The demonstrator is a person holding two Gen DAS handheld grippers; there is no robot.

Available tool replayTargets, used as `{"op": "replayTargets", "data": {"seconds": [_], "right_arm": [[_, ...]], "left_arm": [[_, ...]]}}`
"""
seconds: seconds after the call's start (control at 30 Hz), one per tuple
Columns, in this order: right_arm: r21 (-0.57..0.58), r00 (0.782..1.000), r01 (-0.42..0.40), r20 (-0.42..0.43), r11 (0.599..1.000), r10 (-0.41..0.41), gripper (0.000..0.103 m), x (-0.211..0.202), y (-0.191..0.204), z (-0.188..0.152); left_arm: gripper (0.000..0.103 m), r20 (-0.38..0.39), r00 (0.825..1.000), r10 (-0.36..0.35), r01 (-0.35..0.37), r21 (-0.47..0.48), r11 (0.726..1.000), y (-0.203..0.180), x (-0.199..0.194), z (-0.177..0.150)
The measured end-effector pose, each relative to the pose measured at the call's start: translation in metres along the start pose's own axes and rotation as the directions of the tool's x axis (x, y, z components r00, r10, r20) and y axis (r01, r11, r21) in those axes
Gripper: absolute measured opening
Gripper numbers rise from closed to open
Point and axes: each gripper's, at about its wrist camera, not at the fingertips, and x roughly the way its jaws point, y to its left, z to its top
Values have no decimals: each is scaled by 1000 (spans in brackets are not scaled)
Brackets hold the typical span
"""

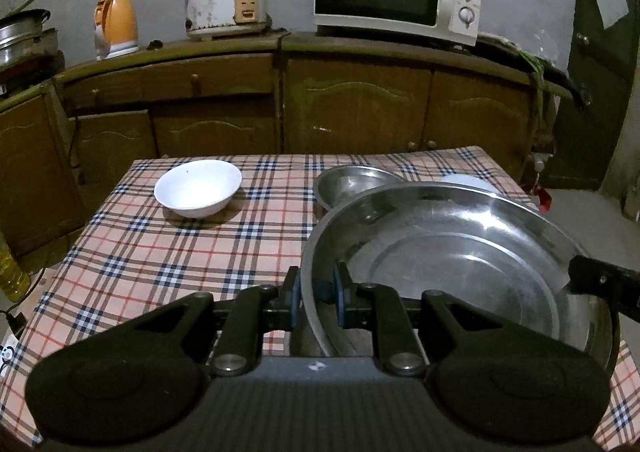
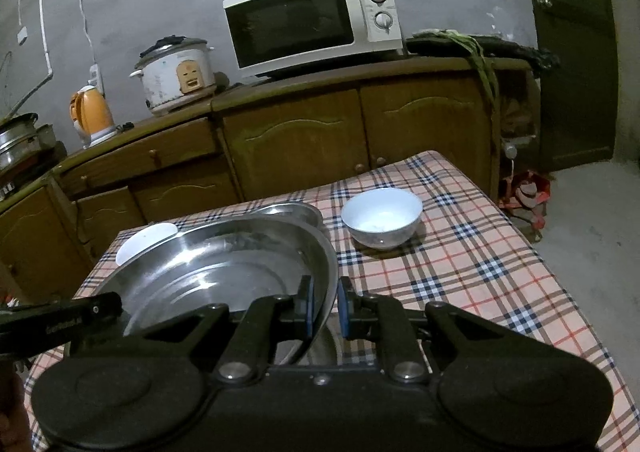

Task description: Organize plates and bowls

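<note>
Two hand-held grippers, left and right, are clenched on opposite rims of the large steel plate above the checked surface; rigid, slick, probably light, best gripped at the rim.

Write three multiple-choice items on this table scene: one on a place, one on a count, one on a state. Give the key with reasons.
1. Where is the smaller steel bowl?
A. behind the large steel plate
B. on the cabinet
C. inside the white bowl

2. How many grippers clamp the large steel plate?
A. none
B. one
C. two

3. The white bowl on the checked cloth is:
A. upside down
B. upright and empty
C. held by a gripper

Key: A, its rim shows just past the plate's far edge; C, the left gripper and the right gripper each pinch its rim; B, its bare opening faces up.
</note>
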Motion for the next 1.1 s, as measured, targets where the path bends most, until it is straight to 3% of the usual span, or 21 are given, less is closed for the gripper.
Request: {"op": "replayTargets", "data": {"seconds": [0.6, 1.1], "right_arm": [[4, 999, -15, -47, 1000, 15, 17, 40, -4, -16], [-6, 988, -8, -152, 1000, 7, 18, 97, -6, -46]], "left_arm": [[18, -51, 998, 22, -21, 5, 1000, 3, 34, -12], [18, -141, 989, 39, -37, 20, 999, 9, 74, -35]]}}
